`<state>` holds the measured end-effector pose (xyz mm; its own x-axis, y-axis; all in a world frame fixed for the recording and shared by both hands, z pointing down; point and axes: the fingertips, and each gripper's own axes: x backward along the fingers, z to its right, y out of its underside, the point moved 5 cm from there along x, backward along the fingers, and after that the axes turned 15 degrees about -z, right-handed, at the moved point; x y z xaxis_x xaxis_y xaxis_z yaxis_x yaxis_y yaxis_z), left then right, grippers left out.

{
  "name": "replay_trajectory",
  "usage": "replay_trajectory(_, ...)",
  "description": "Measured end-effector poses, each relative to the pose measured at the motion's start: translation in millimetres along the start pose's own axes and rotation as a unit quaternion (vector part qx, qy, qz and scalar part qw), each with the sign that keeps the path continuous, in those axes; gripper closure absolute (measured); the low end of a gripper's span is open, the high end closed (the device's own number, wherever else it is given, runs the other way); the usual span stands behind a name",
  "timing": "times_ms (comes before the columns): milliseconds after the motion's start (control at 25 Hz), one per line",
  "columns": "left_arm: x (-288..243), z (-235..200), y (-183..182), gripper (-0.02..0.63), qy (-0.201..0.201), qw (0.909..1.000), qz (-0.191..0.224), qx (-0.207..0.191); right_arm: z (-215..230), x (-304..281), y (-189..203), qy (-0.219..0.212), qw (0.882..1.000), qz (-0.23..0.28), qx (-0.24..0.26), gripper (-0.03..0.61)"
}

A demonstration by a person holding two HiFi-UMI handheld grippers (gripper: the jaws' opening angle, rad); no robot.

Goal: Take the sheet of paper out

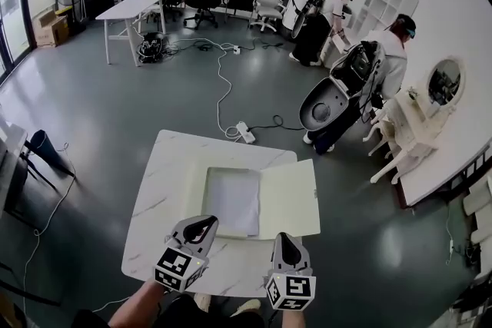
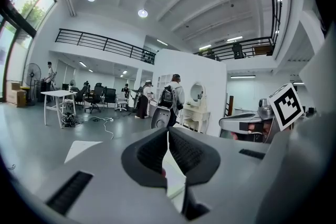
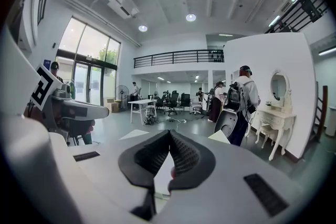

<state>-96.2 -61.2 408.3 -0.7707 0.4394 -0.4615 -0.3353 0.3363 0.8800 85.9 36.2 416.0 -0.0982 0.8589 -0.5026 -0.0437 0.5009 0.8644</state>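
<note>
**Hazards ahead of the grasp: both grippers clenched, sheet lying in its folder**

**Head view.**
- Table (image 1: 154, 196): white, marble-patterned top.
- Folder (image 1: 290, 200): open on the table, with its flap laid out to the right and a shallow tray part to the left.
- Sheet of paper (image 1: 233, 200): flat inside the tray part, within the raised border.
- Left gripper (image 1: 204, 225): over the near side of the table, its tip just short of the folder's near-left corner.
- Right gripper (image 1: 288, 242): near the table's front edge, just below the flap.
- Neither gripper touches the sheet.
- Likely risk: a flat sheet sunk below a rim offers no free edge to pinch. A jaw brought in nearly level would probably catch the border and shove the whole folder across the smooth top.

**Left gripper view.**
- Left gripper (image 2: 168, 136): jaws pressed together with nothing between them.
- Likely risk: if it arrives clenched it can only push, crumpling the sheet's near edge or sliding the sheet under the border. The jaws would need to part first.

**Right gripper view.**
- Right gripper (image 3: 169, 136): jaws also pressed together and empty.
- Likely risk: with no hold on the folder, lifting the sheet could drag the folder along with it. If both grippers take the paper and pull apart, it may crease or tear.
</note>
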Motion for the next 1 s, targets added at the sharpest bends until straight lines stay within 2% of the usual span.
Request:
replay_trajectory(240, -32.6, -7.8, -10.1, 0.586, -0.020, 0.9998, 0.003, 0.008, 23.0, -38.9, -12.7, -0.024, 1.000, -0.005, 0.009, 0.560)
replay_trajectory(400, -59.7, -18.3, -8.9, 0.586, -0.047, 0.9988, -0.003, 0.016, 39.3, -79.4, -17.9, -0.056, 0.998, -0.014, 0.017, 0.561)
replay_trajectory(600, -105.7, -23.3, -2.9, 0.586, -0.083, 0.9950, -0.021, 0.052, 70.6, -132.6, -15.7, -0.103, 0.993, -0.043, 0.027, 0.560)
replay_trajectory(1000, -178.2, -54.5, 25.3, 0.586, -0.117, 0.9863, -0.062, 0.099, 88.1, -229.6, 14.2, -0.160, 0.981, -0.107, 0.031, 0.560)
